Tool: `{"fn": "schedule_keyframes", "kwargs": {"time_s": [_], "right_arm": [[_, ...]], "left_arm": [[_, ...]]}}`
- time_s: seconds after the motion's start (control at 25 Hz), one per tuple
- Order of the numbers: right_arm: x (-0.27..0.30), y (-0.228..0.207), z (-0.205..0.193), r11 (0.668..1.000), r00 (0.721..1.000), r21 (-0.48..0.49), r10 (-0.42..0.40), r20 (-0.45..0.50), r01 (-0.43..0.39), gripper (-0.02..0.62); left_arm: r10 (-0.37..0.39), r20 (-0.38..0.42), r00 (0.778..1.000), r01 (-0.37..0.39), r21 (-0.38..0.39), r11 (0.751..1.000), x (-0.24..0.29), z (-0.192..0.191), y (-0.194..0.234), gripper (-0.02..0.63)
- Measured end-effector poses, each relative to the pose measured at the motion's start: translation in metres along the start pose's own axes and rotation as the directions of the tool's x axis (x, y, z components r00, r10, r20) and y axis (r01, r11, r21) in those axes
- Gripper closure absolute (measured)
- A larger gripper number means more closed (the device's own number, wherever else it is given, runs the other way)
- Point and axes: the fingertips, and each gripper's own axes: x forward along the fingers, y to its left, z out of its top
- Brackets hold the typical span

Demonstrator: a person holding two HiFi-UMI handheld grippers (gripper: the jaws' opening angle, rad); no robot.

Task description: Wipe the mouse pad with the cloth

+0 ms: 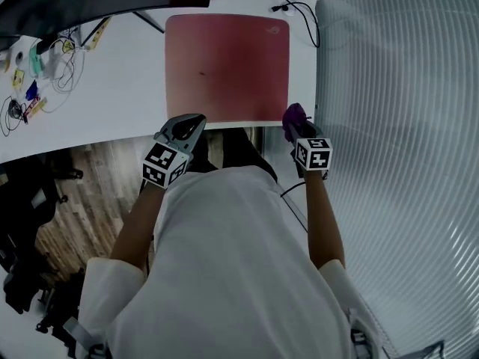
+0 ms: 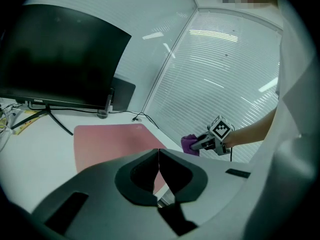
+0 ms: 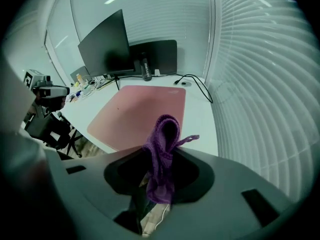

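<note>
The cloth is purple and bunched into a folded loop, and the right gripper has its jaws closed on the lower part of it, so that the loop sticks out past the tips. Its long axis runs along the jaws and points forward and down toward the mouse pad. I judge it is held this way so that a soft free end can meet the surface first. The cloth hangs just off the pad's near right corner and does not touch it yet, so the wiping seems not begun. The red pad lies flat at the front edge of the white desk, with its near side almost flush with that edge. Its longer side seems to run along the front edge, though the wide lens makes this uncertain. The left gripper hovers at the pad's near left corner with its jaws pressed together on nothing, perhaps ready to steady the pad. Behind the pad stands a dark monitor, and a cable lies at the far right corner.
</note>
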Motion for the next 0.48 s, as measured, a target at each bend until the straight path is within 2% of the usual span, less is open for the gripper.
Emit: {"fn": "schedule_keyframes", "kwargs": {"time_s": [0.36,0.48], "right_arm": [[0.05,-0.032,-0.02,0.998,0.989,-0.045,0.03,-0.146,-0.037,0.457],[0.063,-0.04,-0.031,0.999,0.981,-0.025,0.029,-0.192,-0.035,0.457]], "left_arm": [[0.054,-0.009,0.998,-0.055,-0.075,0.996,0.014,-0.016,-0.003,0.588],[0.077,-0.014,0.997,-0.078,-0.09,0.993,0.013,-0.023,-0.001,0.588]]}}
